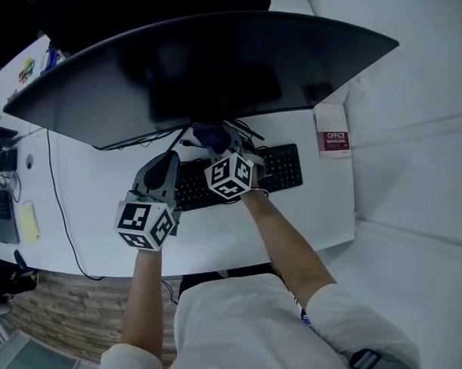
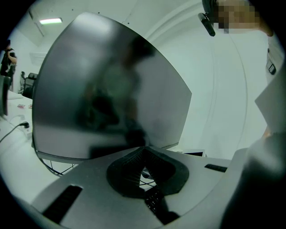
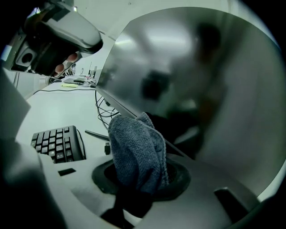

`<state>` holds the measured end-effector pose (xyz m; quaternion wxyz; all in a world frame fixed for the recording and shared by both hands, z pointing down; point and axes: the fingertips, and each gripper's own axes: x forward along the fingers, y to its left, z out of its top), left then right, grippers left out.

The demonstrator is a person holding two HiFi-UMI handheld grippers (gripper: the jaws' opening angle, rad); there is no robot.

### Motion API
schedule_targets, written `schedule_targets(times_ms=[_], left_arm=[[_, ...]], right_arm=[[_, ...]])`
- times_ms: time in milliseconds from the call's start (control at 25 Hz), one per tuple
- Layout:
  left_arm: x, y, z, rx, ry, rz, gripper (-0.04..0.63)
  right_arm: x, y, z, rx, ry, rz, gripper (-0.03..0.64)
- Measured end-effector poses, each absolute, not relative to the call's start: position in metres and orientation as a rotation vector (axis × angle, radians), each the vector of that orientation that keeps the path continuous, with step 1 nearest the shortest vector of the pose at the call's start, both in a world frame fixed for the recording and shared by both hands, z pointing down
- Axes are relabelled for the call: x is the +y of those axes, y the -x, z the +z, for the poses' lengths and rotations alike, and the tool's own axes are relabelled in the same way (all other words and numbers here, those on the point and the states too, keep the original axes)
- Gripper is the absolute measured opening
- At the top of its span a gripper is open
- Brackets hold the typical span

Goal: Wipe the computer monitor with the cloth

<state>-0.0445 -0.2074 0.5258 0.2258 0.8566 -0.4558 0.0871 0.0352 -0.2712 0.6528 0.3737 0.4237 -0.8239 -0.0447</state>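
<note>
Right gripper [image 3: 140,176] clamps a bunched grey cloth [image 3: 136,152] near the lower edge of the dark curved monitor [image 1: 197,68]. Left gripper [image 2: 144,172] hovers alongside, pinched together and empty. Risk — pushing too hard could tip the screen, or scrape gripper plastic against it.

Wide, curved, dark monitor [image 1: 204,67] stands upright on a white desk [image 1: 104,222]. Bunched blue-grey cloth [image 3: 136,147], pinched in my right gripper [image 3: 140,179], sits by its lower edge.

Blue-grey woven cloth [image 3: 134,152], dark glossy monitor [image 1: 204,67], black keyboard [image 1: 282,167], white desk [image 1: 91,196].
</note>
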Motion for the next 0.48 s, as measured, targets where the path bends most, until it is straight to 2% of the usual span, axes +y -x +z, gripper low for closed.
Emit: schedule_targets(times_ms=[480], left_arm=[[-0.217, -0.009, 0.525, -1.19, -2.4, 0.26, 0.012]], right_arm=[[-0.278, -0.093, 0.646, -2.085, -1.177, -0.104, 0.135]])
